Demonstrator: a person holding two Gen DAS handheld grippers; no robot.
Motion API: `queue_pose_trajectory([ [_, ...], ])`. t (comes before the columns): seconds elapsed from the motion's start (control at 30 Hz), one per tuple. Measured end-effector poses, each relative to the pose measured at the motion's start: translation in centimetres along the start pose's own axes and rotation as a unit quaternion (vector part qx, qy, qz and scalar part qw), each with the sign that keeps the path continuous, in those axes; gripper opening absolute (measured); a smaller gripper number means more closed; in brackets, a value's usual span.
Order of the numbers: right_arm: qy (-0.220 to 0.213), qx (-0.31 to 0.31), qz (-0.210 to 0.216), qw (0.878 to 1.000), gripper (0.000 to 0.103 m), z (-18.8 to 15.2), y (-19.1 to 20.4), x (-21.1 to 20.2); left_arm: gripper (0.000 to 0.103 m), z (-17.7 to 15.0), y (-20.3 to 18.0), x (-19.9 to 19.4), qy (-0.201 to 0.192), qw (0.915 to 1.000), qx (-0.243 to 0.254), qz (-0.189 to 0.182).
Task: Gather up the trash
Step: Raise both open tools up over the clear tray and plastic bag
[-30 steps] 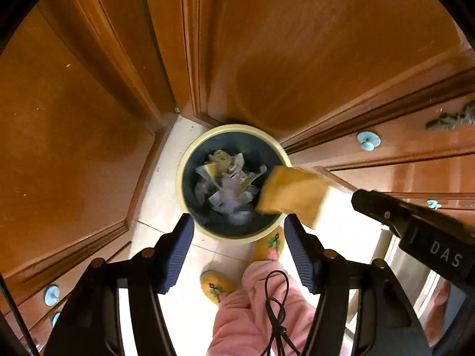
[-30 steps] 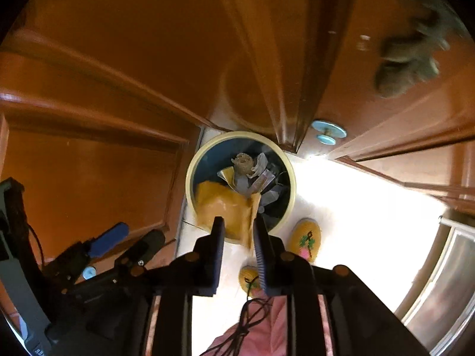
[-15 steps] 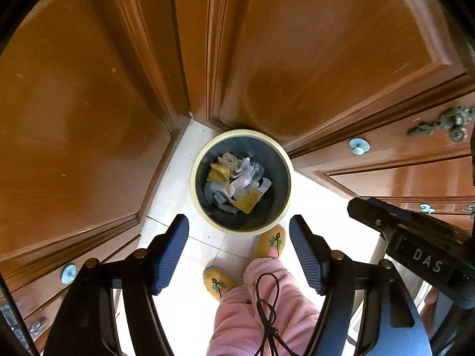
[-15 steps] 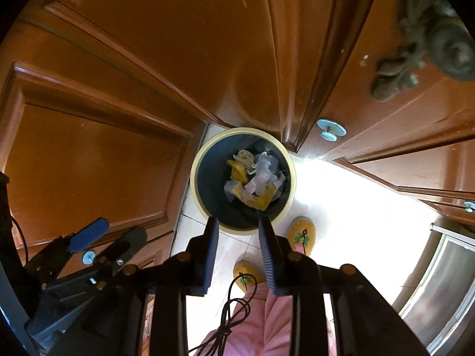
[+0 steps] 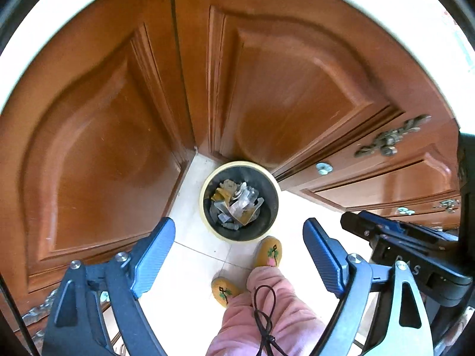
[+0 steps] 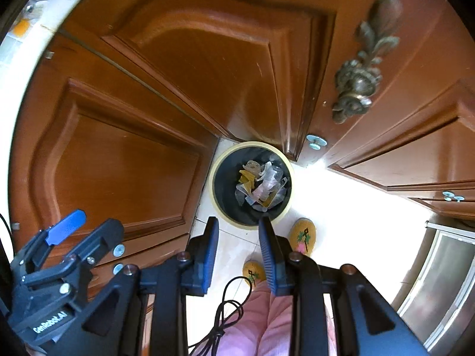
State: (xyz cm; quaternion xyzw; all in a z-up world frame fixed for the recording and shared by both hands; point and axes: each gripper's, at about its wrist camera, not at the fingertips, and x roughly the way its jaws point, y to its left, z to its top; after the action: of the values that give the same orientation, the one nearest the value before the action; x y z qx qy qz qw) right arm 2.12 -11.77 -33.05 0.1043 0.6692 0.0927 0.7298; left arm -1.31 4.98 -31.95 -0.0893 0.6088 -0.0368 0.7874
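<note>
A round trash bin with a cream rim (image 5: 203,202) and a dark inside stands on the floor in the cabinet corner, far below both grippers. Crumpled clear and yellow wrappers (image 5: 237,204) lie in it. My left gripper (image 5: 237,225) hangs high above the bin's near side. Its jaws are opening wide and nothing is between them. In the right wrist view the same bin rim (image 6: 212,184) and its trash (image 6: 261,187) show under my right gripper (image 6: 238,222). That gripper's blue pads (image 6: 209,249) stand a narrow gap apart and hold nothing.
Brown wooden cabinet doors (image 5: 98,154) close in behind and left of the bin, one with a brass handle (image 6: 356,89). A person's feet in yellow slippers (image 5: 268,252) and pink trousers (image 5: 267,317) stand just before the bin. A steel appliance (image 6: 439,284) is at the right.
The yellow wrapper left the right gripper and dropped into the bin. Both grippers rose well away from the bin. The left jaws spread wider.
</note>
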Motion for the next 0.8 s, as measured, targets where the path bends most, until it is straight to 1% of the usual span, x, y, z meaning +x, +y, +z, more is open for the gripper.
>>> queue_pose_trajectory([
  [0.13, -0.008, -0.001, 0.005, 1.0, 0.028, -0.5, 0.1, -2.9, 0.088, 0.3, -0.9, -3.3, -0.011, 0.9998, 0.017, -0.005],
  [0.23, -0.021, 0.004, 0.006, 1.0, 0.028, -0.7, 0.0, -5.1, 0.091, 0.4, -1.5, -5.8, -0.022, 0.9992, 0.034, -0.003],
  [0.4, -0.058, 0.008, 0.0, 0.998, 0.029, -0.9, -0.1, -8.8, 0.091, 0.6, -2.6, -10.1, -0.053, 0.9962, 0.07, 0.0],
  [0.5, -0.077, 0.009, -0.006, 0.997, 0.031, -1.0, 0.1, -11.1, 0.092, 0.7, -2.9, -12.4, -0.077, 0.9934, 0.086, 0.003],
  [0.6, -0.101, 0.012, -0.007, 0.995, 0.031, -1.3, 0.1, -13.1, 0.094, 0.7, -2.9, -14.3, -0.091, 0.9916, 0.092, 0.005],
  [0.8, -0.147, 0.011, -0.014, 0.989, 0.032, -1.9, 0.1, -17.7, 0.094, 0.9, -3.4, -17.7, -0.128, 0.9863, 0.104, 0.009],
])
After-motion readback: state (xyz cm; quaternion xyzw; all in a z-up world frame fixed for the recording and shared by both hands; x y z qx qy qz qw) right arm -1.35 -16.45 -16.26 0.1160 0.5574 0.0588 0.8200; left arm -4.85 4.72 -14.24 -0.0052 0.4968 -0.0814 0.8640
